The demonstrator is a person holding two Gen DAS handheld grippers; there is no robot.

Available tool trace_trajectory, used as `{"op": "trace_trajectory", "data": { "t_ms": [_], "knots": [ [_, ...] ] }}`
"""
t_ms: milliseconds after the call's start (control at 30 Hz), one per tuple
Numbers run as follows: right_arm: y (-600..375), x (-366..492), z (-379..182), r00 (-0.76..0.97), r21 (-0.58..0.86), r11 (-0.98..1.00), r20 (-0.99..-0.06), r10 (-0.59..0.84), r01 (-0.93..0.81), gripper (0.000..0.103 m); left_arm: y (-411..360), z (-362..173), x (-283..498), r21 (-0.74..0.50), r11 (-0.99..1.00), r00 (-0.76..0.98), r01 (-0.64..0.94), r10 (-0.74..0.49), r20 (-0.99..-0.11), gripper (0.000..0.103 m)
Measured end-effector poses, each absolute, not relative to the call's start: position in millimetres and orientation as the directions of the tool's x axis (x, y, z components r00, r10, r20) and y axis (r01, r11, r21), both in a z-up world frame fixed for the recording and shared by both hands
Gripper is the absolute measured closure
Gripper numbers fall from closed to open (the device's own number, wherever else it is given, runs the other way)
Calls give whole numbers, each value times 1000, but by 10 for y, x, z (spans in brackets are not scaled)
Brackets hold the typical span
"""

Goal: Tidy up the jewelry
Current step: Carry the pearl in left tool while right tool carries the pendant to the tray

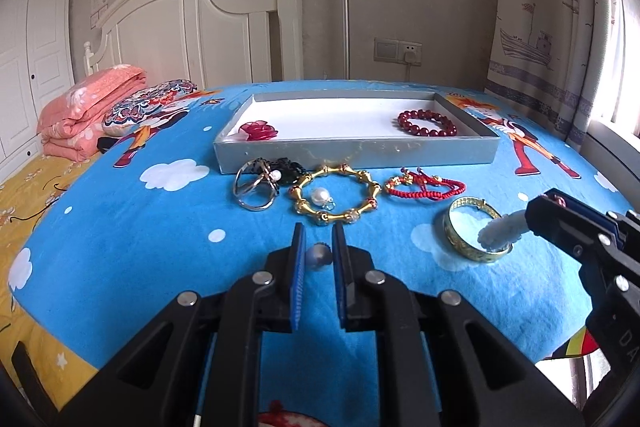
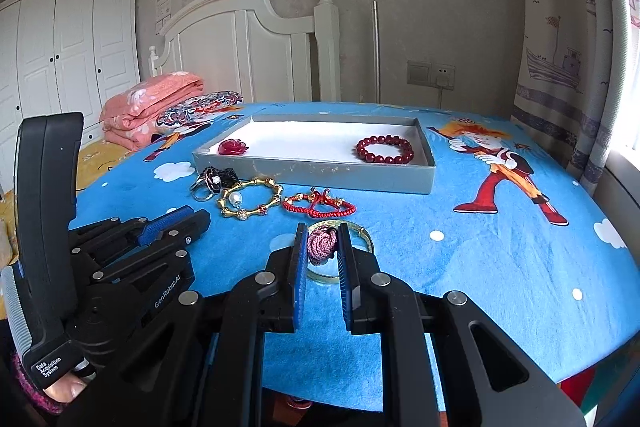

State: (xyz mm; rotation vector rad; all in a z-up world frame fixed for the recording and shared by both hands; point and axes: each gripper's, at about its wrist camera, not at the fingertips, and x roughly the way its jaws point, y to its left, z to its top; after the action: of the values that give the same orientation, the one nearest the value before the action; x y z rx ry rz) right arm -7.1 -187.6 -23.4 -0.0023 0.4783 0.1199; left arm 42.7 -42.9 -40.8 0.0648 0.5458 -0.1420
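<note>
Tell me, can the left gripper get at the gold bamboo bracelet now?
Probably not yet: the left gripper seems to hold a small bead. Otherwise the way to the gold bamboo bracelet is free.

Your left black plastic gripper (image 1: 319, 255) has two flat fingers with bumpy blue pads (image 1: 299, 269) and round silver screws (image 1: 263, 277) on its joints. Your right black plastic gripper (image 2: 323, 254) looks the same. From the right wrist view, the left one shows white words, "GenRobot.AI" and "Data Acquisition System", and a grey ribbed strip on its handle. Your bare thumb (image 2: 64, 389) pokes out of a fuzzy pink sleeve (image 2: 28, 385).
</note>
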Motion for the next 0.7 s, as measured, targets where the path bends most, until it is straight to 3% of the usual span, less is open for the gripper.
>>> {"op": "trace_trajectory", "data": {
  "t_ms": [700],
  "knots": [
    [-1897, 32, -195, 888, 31, 998, -454, 70, -63, 88, -228, -238, 268, -35, 986, 872, 162, -160, -462, 90]
  ]
}}
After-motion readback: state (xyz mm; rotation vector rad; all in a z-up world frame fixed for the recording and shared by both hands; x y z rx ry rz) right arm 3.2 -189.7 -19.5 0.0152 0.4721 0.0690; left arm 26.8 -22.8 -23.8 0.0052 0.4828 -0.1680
